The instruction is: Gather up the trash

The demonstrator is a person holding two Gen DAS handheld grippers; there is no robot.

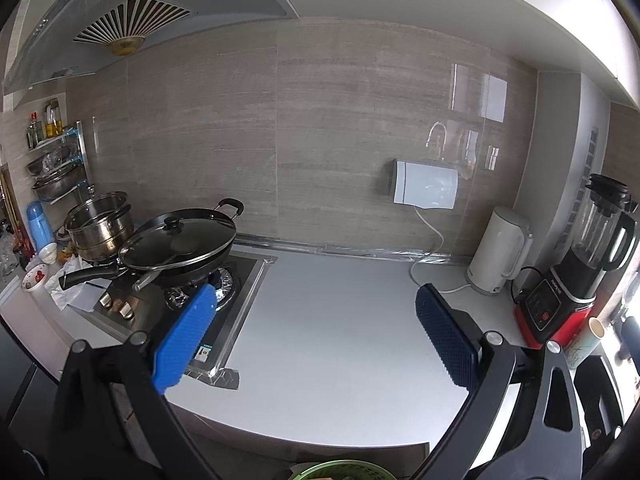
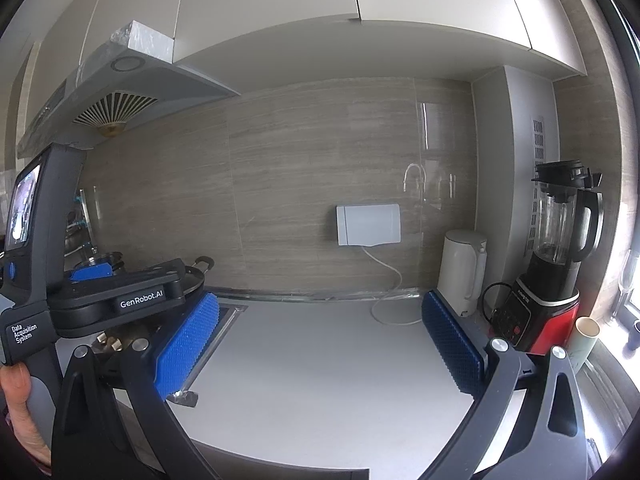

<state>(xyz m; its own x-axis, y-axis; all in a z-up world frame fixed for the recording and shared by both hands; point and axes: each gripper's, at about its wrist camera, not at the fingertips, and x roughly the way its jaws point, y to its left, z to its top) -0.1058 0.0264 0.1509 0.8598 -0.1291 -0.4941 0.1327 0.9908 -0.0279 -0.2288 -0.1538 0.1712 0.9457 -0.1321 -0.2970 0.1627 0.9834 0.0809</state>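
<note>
My left gripper (image 1: 316, 304) is open and empty above the white counter (image 1: 332, 340). My right gripper (image 2: 320, 314) is open and empty over the same counter (image 2: 320, 380). The left gripper's body (image 2: 120, 300) shows at the left of the right wrist view, beside my right one. A green basket rim (image 1: 340, 472) shows at the bottom edge of the left wrist view. Crumpled white paper or plastic (image 1: 70, 292) lies left of the stove by a small bowl (image 1: 36, 278). I see no trash on the counter between the fingers.
A gas stove (image 1: 224, 292) carries a black lidded pan (image 1: 180, 244) and a steel pot (image 1: 100, 228). A white kettle (image 1: 500, 252), a red-based blender (image 1: 576, 264) and a paper cup (image 1: 592, 336) stand at the right. A dish rack (image 1: 56, 172) hangs at the far left.
</note>
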